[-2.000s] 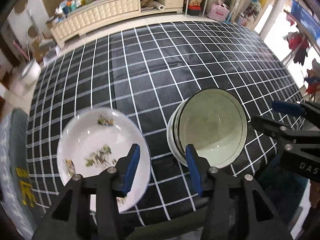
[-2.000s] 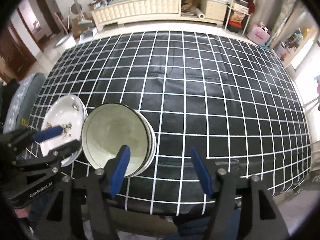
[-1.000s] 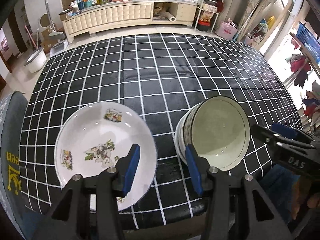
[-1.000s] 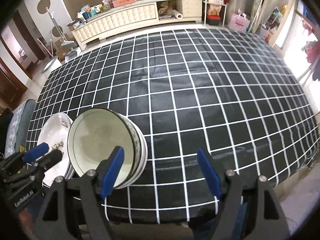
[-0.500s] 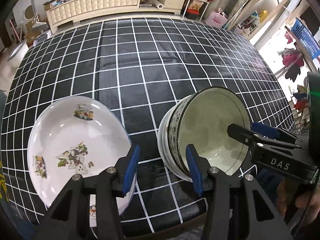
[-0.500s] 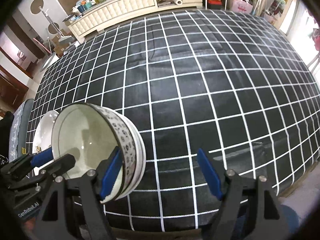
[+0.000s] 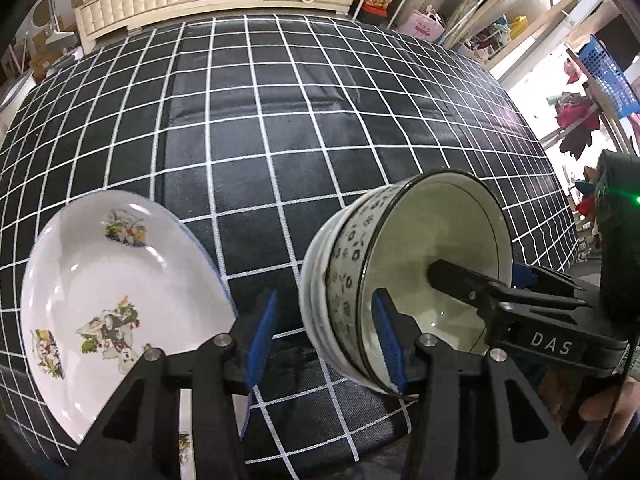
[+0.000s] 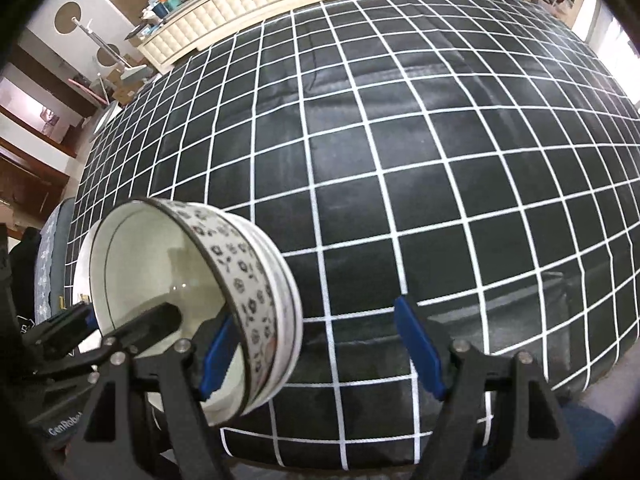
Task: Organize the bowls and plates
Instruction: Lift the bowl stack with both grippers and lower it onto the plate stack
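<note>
L gripper (image 7: 326, 336) jaws apart, straddling near wall of bowl stack (image 7: 404, 280), grip unclear to me | R gripper (image 8: 320, 348) spread, nothing pinched | plate (image 7: 112, 292) left, edge cut off | tablecloth (image 7: 280, 120) beyond

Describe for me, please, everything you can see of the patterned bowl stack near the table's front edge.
The bowl stack looks like glazed ceramic: nested bowls with pale, empty insides, a thin dark rim line and small dark flower prints on white outer walls. It sits on the black checked tablecloth, right of the floral plate. One finger of the left tongs is inside the bowl and one outside, straddling its wall; contact is unclear.
</note>
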A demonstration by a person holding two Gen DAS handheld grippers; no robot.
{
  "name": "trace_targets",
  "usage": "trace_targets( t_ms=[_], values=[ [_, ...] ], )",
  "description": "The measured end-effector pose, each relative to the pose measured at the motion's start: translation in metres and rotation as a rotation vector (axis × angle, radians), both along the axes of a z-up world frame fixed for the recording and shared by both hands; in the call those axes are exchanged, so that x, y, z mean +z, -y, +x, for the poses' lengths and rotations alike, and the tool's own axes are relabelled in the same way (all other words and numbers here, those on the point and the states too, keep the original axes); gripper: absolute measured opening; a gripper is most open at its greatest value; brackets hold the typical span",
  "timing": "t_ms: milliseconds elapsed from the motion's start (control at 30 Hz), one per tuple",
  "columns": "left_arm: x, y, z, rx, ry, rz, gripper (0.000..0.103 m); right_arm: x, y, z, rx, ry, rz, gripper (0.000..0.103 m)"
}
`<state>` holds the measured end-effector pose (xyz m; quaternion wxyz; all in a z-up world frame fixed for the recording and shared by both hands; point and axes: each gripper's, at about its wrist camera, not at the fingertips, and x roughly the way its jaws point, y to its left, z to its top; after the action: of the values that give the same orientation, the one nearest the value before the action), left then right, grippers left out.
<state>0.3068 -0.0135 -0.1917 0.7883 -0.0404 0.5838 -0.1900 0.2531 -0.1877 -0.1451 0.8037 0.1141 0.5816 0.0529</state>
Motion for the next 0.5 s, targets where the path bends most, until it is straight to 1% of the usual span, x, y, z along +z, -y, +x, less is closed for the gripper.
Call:
trace_targets(
  t_ms=[67,133,200,300,400,500],
  values=[
    [-0.007,0.000,0.002,0.005,-0.027,0.001,0.046,-0.002,0.003,-0.001,0.001,-0.003,0.019,0.079],
    [-0.012,0.002,0.001,0.004,-0.038,-0.029,0.046,-0.003,0.008,-0.002,-0.005,-0.008,0.045,0.079],
    [-0.016,0.006,0.003,0.005,-0.039,-0.040,0.046,-0.005,0.013,-0.004,-0.006,-0.011,0.077,0.079],
    [-0.019,0.005,0.002,0.007,-0.041,-0.066,0.046,-0.013,0.023,-0.004,-0.011,-0.020,0.153,0.079],
    [-0.023,0.002,-0.003,0.004,-0.024,-0.087,0.047,-0.021,0.028,-0.004,-0.004,-0.040,0.220,0.079],
    [-0.020,-0.001,-0.006,-0.008,-0.026,-0.081,0.047,-0.024,0.037,-0.008,-0.010,-0.048,0.269,0.076]
  ],
)
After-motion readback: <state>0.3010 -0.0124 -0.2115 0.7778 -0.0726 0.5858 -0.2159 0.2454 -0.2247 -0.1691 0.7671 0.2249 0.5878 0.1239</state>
